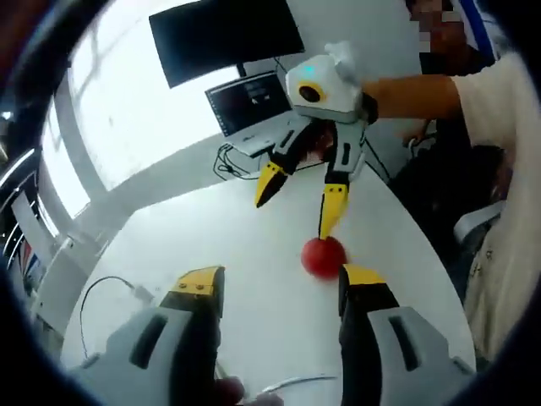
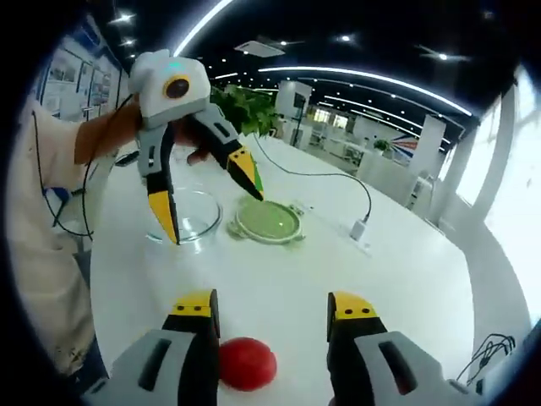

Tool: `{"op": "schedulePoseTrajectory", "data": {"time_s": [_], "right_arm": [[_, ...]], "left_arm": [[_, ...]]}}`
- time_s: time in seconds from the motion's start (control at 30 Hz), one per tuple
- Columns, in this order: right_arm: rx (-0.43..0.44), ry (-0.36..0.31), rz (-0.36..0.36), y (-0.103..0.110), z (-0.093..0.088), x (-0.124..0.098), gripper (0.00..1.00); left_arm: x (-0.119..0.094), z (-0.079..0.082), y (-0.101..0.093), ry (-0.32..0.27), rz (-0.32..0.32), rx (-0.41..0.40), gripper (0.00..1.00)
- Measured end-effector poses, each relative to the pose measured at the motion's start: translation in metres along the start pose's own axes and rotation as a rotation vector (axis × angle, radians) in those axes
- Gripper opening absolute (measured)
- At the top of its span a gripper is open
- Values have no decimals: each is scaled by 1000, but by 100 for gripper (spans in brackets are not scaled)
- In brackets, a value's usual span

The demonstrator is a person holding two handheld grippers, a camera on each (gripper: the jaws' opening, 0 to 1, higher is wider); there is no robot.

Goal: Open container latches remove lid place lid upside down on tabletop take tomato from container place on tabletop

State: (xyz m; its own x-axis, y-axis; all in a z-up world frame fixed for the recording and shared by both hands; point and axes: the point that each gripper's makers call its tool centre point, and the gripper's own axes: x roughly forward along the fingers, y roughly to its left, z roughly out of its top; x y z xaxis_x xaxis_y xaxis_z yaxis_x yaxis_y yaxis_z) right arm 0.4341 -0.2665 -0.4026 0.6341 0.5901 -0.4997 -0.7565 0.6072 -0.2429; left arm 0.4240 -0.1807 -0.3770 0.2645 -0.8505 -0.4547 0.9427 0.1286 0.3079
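Two grippers face each other over a white tabletop (image 1: 254, 220), both with jaws spread and nothing held. In the left gripper view, going left to right, a thin white cable (image 1: 106, 292) loops on the table at the left edge; the left gripper (image 1: 279, 283) rises from the bottom with its yellow-tipped jaws apart; the tomato (image 1: 324, 256) lies on the bare tabletop just beyond its right jaw tip. Above the tomato hangs the right gripper (image 1: 296, 211), held by a person's hand, its jaws released and one tip close over the tomato, though whether it touches is hard to tell from this angle. Behind it stand a laptop (image 1: 245, 106) and a dark monitor (image 1: 224, 34), with black cables (image 1: 232, 161) bunched beside them. A person's pale sleeve (image 1: 499, 169) fills the right side.

In the right gripper view, the person's sleeve sits at the left; next comes the left gripper (image 2: 207, 207), jaws apart, hanging over the clear glass container (image 2: 190, 216), which partly hides behind its nearer jaw. Right of the container lies the green lid (image 2: 269, 220) flat on the table, and further right a white cable runs to a small adapter (image 2: 359, 228). The right gripper (image 2: 269, 309) at the bottom is unclenched, the tomato (image 2: 247, 362) resting on the table between its jaws, nearer the left one. A green plant (image 2: 249, 106) stands behind.
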Motion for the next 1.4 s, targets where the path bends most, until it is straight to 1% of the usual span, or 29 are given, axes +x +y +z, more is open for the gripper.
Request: {"op": "schedulePoseTrajectory", "data": {"time_s": [0.1, 0.17, 0.3, 0.37, 0.43, 0.47, 0.5, 0.57, 0.6, 0.63, 0.73, 0.8, 0.87, 0.9, 0.93, 1.0, 1.03, 1.07, 1.1, 1.17, 1.2, 1.27, 1.3, 1.33, 1.4], "right_arm": [[18, -41, -37, -5, 7, -3, 45], [27, -67, -54, -3, 11, -8, 44], [38, -113, -95, -9, 19, -13, 44], [48, -129, -105, -11, 21, -16, 44], [52, -148, -118, -18, 23, -22, 44], [54, -152, -128, -19, 24, -24, 44], [55, -154, -132, -20, 24, -26, 44], [69, -178, -153, -23, 25, -30, 44], [75, -185, -162, -24, 26, -32, 44], [83, -203, -183, -26, 26, -35, 44], [114, -231, -233, -36, 23, -42, 44], [140, -254, -266, -41, 22, -47, 44], [180, -304, -292, -43, 22, -53, 44], [201, -323, -308, -45, 20, -56, 43], [216, -339, -327, -48, 18, -60, 43], [223, -358, -329, -45, 13, -65, 43], [247, -370, -333, -44, 9, -69, 43], [254, -392, -346, -44, 7, -72, 43], [252, -391, -349, -42, 2, -74, 43], [247, -387, -382, -42, -7, -79, 43], [245, -381, -390, -42, -10, -80, 43], [240, -374, -425, -42, -19, -85, 43], [252, -375, -431, -42, -23, -87, 43], [256, -376, -443, -42, -27, -89, 43], [237, -365, -478, -42, -33, -93, 43]], "left_arm": [[-31, -7, 12, -27, 72, -23, 47], [-45, -10, 19, -42, 105, -30, 47], [-79, -20, 33, -61, 182, -49, 48], [-96, -23, 39, -75, 226, -59, 48], [-117, -29, 42, -88, 268, -64, 48], [-123, -31, 43, -89, 282, -68, 48], [-135, -36, 46, -88, 317, -76, 48], [-153, -43, 46, -95, 358, -84, 48], [-156, -44, 46, -96, 365, -88, 48], [-168, -50, 45, -102, 385, -98, 48], [-195, -60, 44, -142, 467, -133, 49], [-211, -71, 41, -145, 519, -149, 49], [-228, -81, 39, -169, 575, -181, 49], [-241, -88, 39, -178, 619, -202, 49], [-252, -96, 39, -173, 662, -218, 49], [-273, -111, 40, -156, 749, -230, 49], [-285, -119, 41, -160, 791, -259, 49], [-293, -122, 42, -177, 825, -281, 49], [-304, -128, 41, -192, 865, -306, 49], [-324, -136, 38, -227, 929, -338, 49], [-334, -142, 36, -232, 964, -352, 50], [-350, -153, 32, -237, 1021, -360, 49], [-359, -156, 30, -247, 1062, -343, 49], [-366, -161, 24, -251, 1090, -336, 49], [-371, -171, 16, -252, 1108, -353, 49]]}}
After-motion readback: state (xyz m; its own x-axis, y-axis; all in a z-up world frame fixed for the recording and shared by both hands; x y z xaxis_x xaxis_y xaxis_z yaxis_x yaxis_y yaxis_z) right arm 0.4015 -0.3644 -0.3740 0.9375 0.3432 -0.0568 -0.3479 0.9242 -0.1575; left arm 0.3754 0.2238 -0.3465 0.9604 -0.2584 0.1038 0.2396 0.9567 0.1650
